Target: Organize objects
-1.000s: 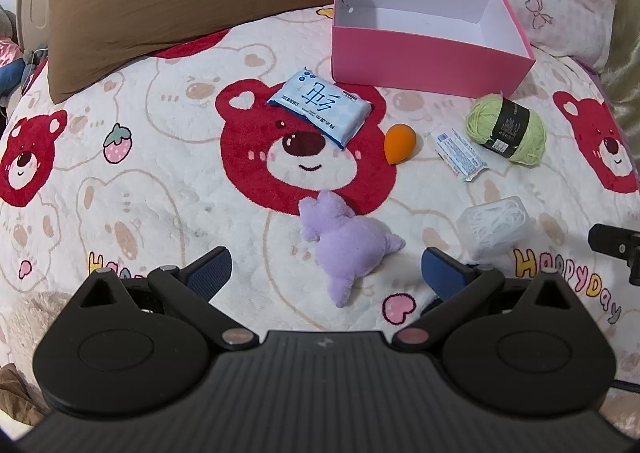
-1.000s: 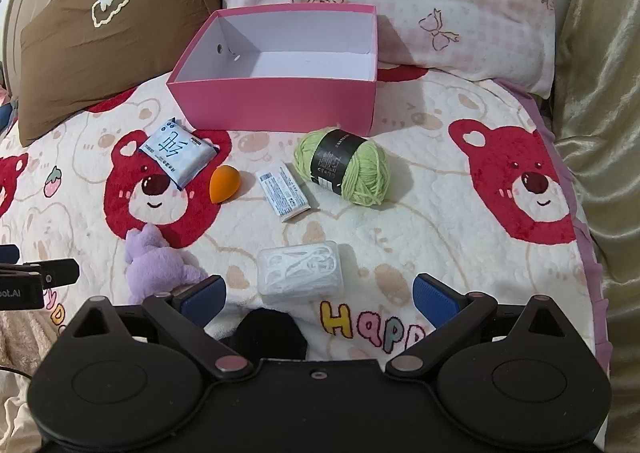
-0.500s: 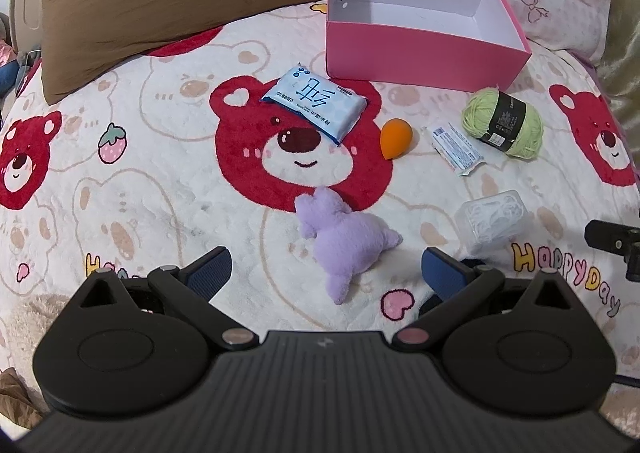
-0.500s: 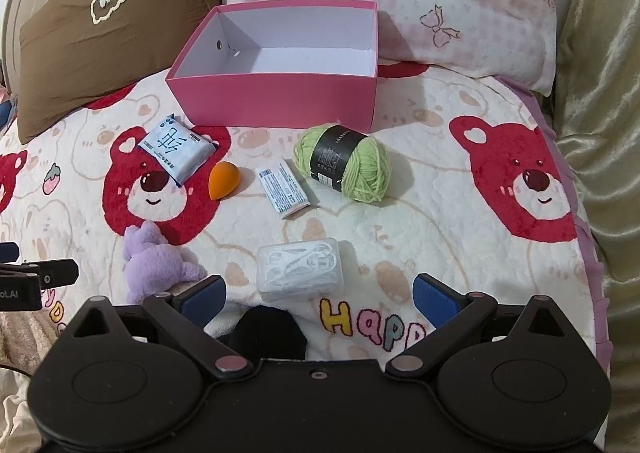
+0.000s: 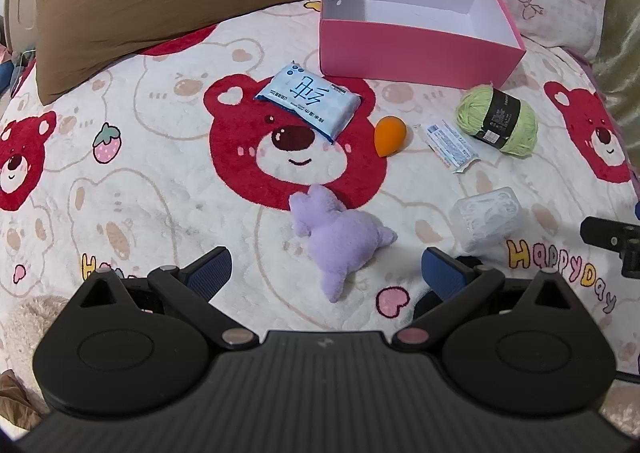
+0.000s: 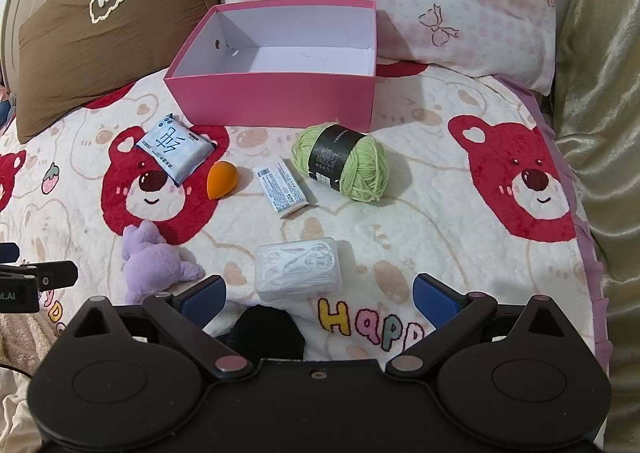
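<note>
1. Your left gripper (image 5: 324,269) is spread wide and holds nothing; the purple toy (image 5: 340,237) lies just beyond its fingertips. It is soft, so a shallow pinch may slip off.
2. Your right gripper (image 6: 320,295) is equally wide and empty, near the clear case (image 6: 299,268), which looks slick.
3. The pink box (image 6: 272,103) sits far back, empty; the yarn (image 6: 342,161) may roll if nudged.

Small black object (image 6: 266,333) behind right gripper's body — mostly hidden, possibly fabric; fine print on thin white sachet (image 6: 282,188) unreadable.
</note>
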